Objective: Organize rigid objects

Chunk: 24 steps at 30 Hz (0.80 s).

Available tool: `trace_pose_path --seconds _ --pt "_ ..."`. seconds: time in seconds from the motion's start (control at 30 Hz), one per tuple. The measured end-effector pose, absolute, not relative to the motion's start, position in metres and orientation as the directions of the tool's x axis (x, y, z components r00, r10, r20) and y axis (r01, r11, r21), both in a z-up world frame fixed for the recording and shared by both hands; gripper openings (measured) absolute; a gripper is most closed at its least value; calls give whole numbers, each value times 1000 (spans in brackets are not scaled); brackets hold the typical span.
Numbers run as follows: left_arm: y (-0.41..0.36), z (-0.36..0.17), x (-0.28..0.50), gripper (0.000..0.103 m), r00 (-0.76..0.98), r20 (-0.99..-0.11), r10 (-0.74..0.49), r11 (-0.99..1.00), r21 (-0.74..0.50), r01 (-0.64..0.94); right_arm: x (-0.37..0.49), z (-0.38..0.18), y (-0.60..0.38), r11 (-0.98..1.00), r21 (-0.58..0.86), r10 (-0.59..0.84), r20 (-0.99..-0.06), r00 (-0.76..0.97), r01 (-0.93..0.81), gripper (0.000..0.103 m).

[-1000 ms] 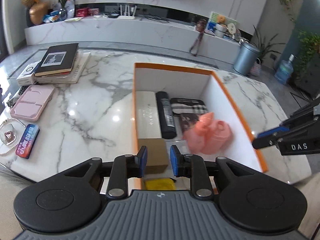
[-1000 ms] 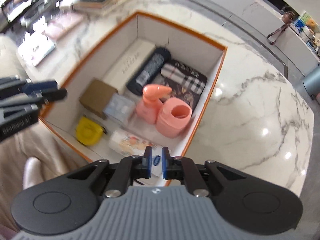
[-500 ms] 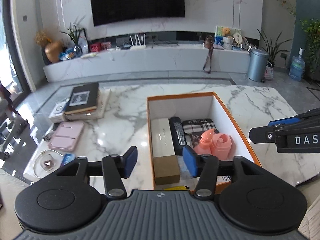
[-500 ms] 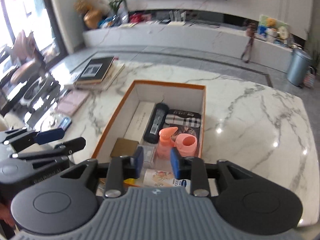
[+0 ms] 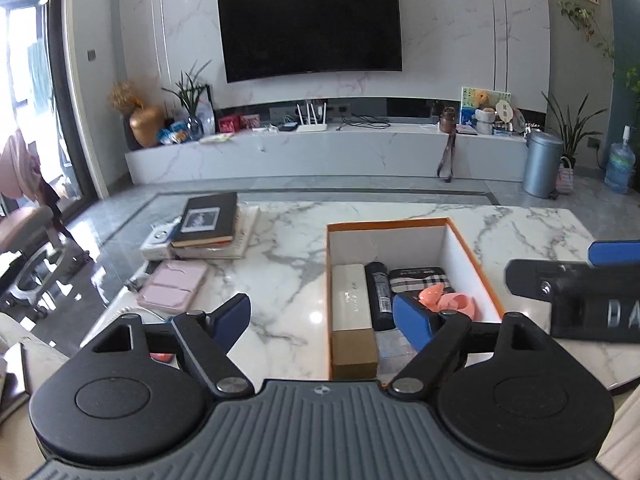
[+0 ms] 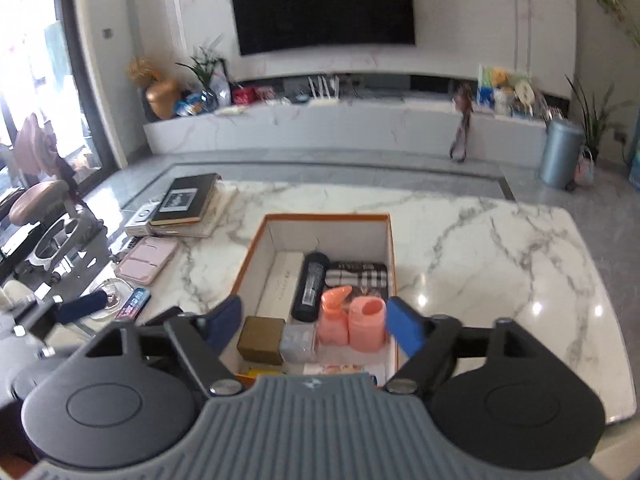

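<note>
In the box: we see the orange box (image 6: 390, 248) packed: pink bottle (image 6: 334, 314), pink cup (image 6: 366, 322), black tube (image 6: 310, 286)
Grippers: left gripper (image 5: 322, 318), right gripper (image 6: 314, 326) opening, nothing between
Left: perhaps the pink case (image 5: 172, 288), books (image 5: 208, 220) on the table (image 6: 500, 248)

Both wrist fisheyes angled down over the marble table (image 5: 288, 240), facing the wall-mounted TV (image 5: 310, 26), sharing the near orange-edged box (image 6: 320, 218), the right wrist view from further right

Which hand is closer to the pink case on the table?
Left, probably. The pink case lies just beyond the left gripper, whose jaws are opening and empty. The right gripper is over the box.
</note>
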State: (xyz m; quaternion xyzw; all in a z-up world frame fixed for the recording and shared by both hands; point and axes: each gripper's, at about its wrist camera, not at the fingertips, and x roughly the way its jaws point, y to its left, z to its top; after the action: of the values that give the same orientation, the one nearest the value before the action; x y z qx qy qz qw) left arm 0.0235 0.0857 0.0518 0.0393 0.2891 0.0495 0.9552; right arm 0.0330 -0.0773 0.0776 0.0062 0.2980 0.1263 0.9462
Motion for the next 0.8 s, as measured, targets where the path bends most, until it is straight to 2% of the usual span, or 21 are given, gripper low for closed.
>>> trace_pose_path --seconds 0.07,0.2,0.37,0.57,0.8 --pt "86 46 25 96 837 -539 98 994 86 -61 28 59 -84 968 39 231 -526 818 -248 88" --pt "78 20 39 96 819 -560 123 992 96 -83 39 35 -94 970 -6 197 -567 800 -244 88" --pt "62 -12 51 96 772 -625 114 992 110 -57 57 22 -115 984 44 161 -634 756 -173 88" --pt "52 -27 59 96 755 -639 148 987 147 -69 74 -9 -128 990 63 133 -714 687 -125 91" --pt "46 -42 73 96 726 -661 192 976 206 -71 101 -43 -136 990 96 139 -757 638 -102 91"
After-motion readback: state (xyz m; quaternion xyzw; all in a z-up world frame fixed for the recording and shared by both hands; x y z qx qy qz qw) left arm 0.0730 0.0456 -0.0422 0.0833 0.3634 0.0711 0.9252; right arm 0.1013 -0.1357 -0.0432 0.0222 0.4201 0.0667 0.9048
